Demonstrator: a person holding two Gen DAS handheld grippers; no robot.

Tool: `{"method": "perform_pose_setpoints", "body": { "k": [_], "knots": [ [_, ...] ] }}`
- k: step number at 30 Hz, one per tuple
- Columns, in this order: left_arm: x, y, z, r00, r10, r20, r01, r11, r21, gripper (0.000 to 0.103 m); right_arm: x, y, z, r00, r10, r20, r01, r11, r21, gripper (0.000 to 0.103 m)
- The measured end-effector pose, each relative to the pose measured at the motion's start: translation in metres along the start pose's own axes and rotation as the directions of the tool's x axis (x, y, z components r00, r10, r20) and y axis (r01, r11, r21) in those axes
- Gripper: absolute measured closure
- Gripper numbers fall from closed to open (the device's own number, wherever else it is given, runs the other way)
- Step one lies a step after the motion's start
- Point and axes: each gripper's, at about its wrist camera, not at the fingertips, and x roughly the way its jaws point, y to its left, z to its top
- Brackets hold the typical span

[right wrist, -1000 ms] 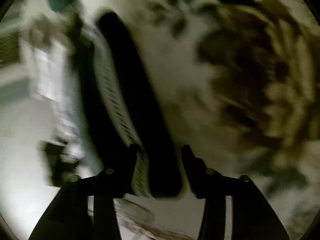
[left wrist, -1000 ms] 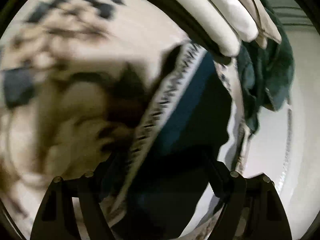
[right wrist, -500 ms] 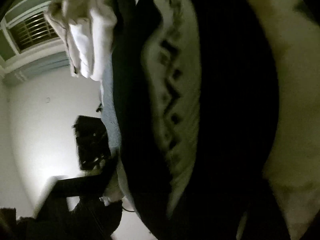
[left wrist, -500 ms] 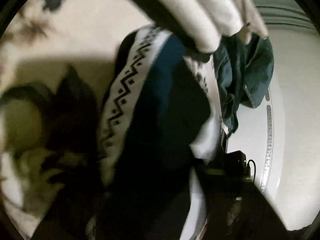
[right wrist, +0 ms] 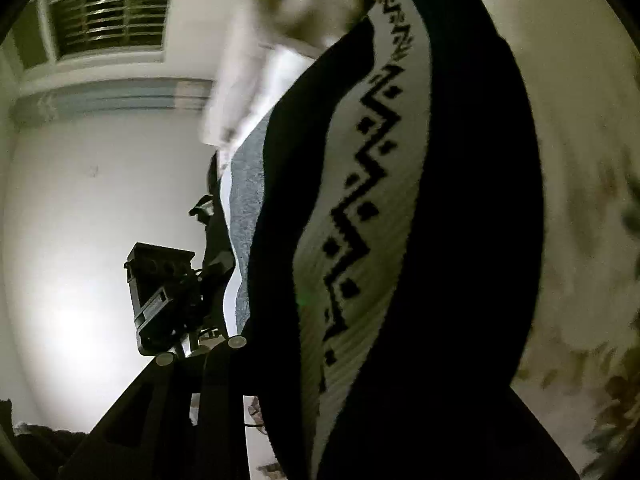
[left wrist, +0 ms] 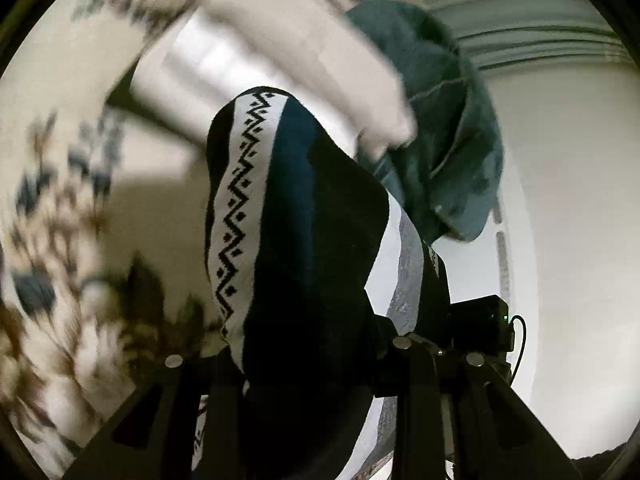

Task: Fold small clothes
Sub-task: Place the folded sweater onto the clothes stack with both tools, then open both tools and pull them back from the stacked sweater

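Observation:
A dark navy garment (left wrist: 312, 240) with a white band of black zigzag pattern hangs lifted in the air between both grippers. My left gripper (left wrist: 308, 364) is shut on the garment's edge, the cloth bunched between its fingers. In the right wrist view the same garment (right wrist: 360, 220) fills the middle. My right gripper (right wrist: 304, 360) is shut on it; only its left finger (right wrist: 220, 360) shows, the other is hidden by cloth. The other gripper with its camera (right wrist: 164, 300) shows behind the cloth.
A cream floral bedspread (left wrist: 72, 220) lies at the left and also shows in the right wrist view (right wrist: 580, 200). White folded clothes (left wrist: 280, 60) and a teal garment (left wrist: 448, 152) lie beyond. A white wall (right wrist: 80, 200) and a vent window (right wrist: 108, 20) are behind.
Both grippers have lifted the garment off the bedspread and tilted upward. The wall and the other gripper have come into view behind the hanging cloth.

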Motion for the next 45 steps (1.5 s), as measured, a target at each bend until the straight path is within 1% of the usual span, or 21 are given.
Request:
{"method": "perform_pose_setpoints", "body": {
  "k": [5, 10, 12, 15, 17, 19, 20, 21, 23, 24, 26, 27, 29, 31, 32, 34, 36, 38, 41, 43, 45],
  "knots": [
    [-0.032, -0.042, 0.083, 0.996, -0.004, 0.091, -0.001, 0.998, 0.056, 0.077, -0.003, 0.084, 0.073, 0.998, -0.001, 0.056, 0.006, 0.997, -0.083, 0.068],
    [-0.02, -0.055, 0.193, 0.989, 0.036, 0.145, -0.047, 0.996, 0.076, 0.077, 0.033, 0.124, 0.168, 0.996, -0.007, 0.089, 0.014, 0.997, -0.082, 0.068],
    [-0.016, -0.041, 0.227, 0.988, 0.059, 0.145, -0.074, 0.992, 0.098, 0.076, 0.053, 0.126, 0.196, 0.996, -0.019, 0.082, 0.025, 0.997, -0.078, 0.069],
    [-0.001, 0.002, 0.253, 0.986, 0.12, 0.116, -0.129, 0.989, 0.073, 0.076, 0.098, 0.114, 0.24, 0.996, -0.068, 0.062, 0.071, 0.997, -0.043, 0.069],
    [0.017, 0.024, 0.261, 0.985, 0.159, 0.071, -0.163, 0.985, 0.054, 0.076, 0.121, 0.102, 0.254, 0.993, -0.112, 0.04, 0.113, 0.993, -0.028, 0.069],
    [0.024, 0.042, 0.258, 0.986, 0.165, 0.038, -0.166, 0.986, 0.034, 0.073, 0.132, 0.094, 0.257, 0.989, -0.146, 0.023, 0.146, 0.989, -0.025, 0.068],
    [0.024, 0.047, 0.257, 0.987, 0.155, 0.028, -0.156, 0.988, 0.02, 0.073, 0.136, 0.095, 0.256, 0.987, -0.162, 0.01, 0.162, 0.986, -0.026, 0.065],
    [0.021, 0.047, 0.256, 0.989, 0.144, 0.025, -0.144, 0.99, 0.009, 0.072, 0.137, 0.094, 0.257, 0.984, -0.179, 0.003, 0.179, 0.983, -0.029, 0.057],
    [0.014, 0.044, 0.254, 0.99, 0.138, 0.018, -0.138, 0.99, -0.003, 0.072, 0.131, 0.099, 0.26, 0.964, -0.267, 0.011, 0.267, 0.963, -0.045, 0.041],
    [0.011, 0.04, 0.252, 0.99, 0.141, 0.018, -0.141, 0.99, -0.005, 0.072, 0.134, 0.11, 0.265, 0.957, -0.288, 0.023, 0.288, 0.956, -0.052, 0.036],
    [0.006, 0.03, 0.248, 0.979, 0.2, 0.025, -0.2, 0.98, 0.02, 0.069, 0.128, 0.126, 0.269, 0.926, -0.374, 0.057, 0.377, 0.924, -0.063, 0.025],
    [0.003, 0.021, 0.242, 0.966, 0.256, 0.042, -0.258, 0.965, 0.052, 0.064, 0.125, 0.139, 0.275, 0.902, -0.422, 0.091, 0.429, 0.899, -0.087, 0.024],
    [-0.002, 0.004, 0.233, 0.939, 0.336, 0.079, -0.343, 0.934, 0.104, 0.054, 0.12, 0.16, 0.274, 0.82, -0.553, 0.151, 0.571, 0.81, -0.134, 0.023],
    [-0.007, -0.007, 0.222, 0.898, 0.42, 0.131, -0.436, 0.89, 0.136, 0.015, 0.118, 0.183, 0.266, 0.745, -0.634, 0.207, 0.665, 0.728, -0.165, 0.018],
    [-0.009, -0.011, 0.218, 0.883, 0.443, 0.152, -0.463, 0.875, 0.139, 0.011, 0.117, 0.191, 0.259, 0.701, -0.672, 0.238, 0.712, 0.678, -0.182, 0.014],
    [-0.015, -0.018, 0.208, 0.854, 0.486, 0.186, -0.511, 0.849, 0.13, 0.009, 0.106, 0.203, 0.249, 0.653, -0.707, 0.271, 0.756, 0.625, -0.193, 0.012],
    [-0.019, -0.025, 0.197, 0.825, 0.523, 0.214, -0.554, 0.823, 0.125, 0.005, 0.097, 0.218, 0.234, 0.598, -0.741, 0.304, 0.801, 0.566, -0.197, 0.0],
    [-0.021, -0.031, 0.188, 0.797, 0.556, 0.236, -0.592, 0.796, 0.124, 0.002, 0.087, 0.229, 0.215, 0.533, -0.773, 0.345, 0.846, 0.5, -0.185, 0.0],
    [-0.024, -0.044, 0.167, 0.745, 0.608, 0.275, -0.658, 0.739, 0.146, 0.002, 0.057, 0.237, 0.167, 0.458, -0.789, 0.408, 0.888, 0.428, -0.168, 0.0],
    [-0.029, -0.054, 0.153, 0.726, 0.623, 0.29, -0.679, 0.716, 0.161, 0.001, 0.048, 0.249, 0.147, 0.433, -0.788, 0.437, 0.9, 0.407, -0.156, 0.0],
    [-0.037, -0.07, 0.134, 0.699, 0.646, 0.307, -0.709, 0.682, 0.179, 0.001, 0.038, 0.26, 0.129, 0.427, -0.784, 0.451, 0.901, 0.409, -0.144, 0.0]
  ]
}}
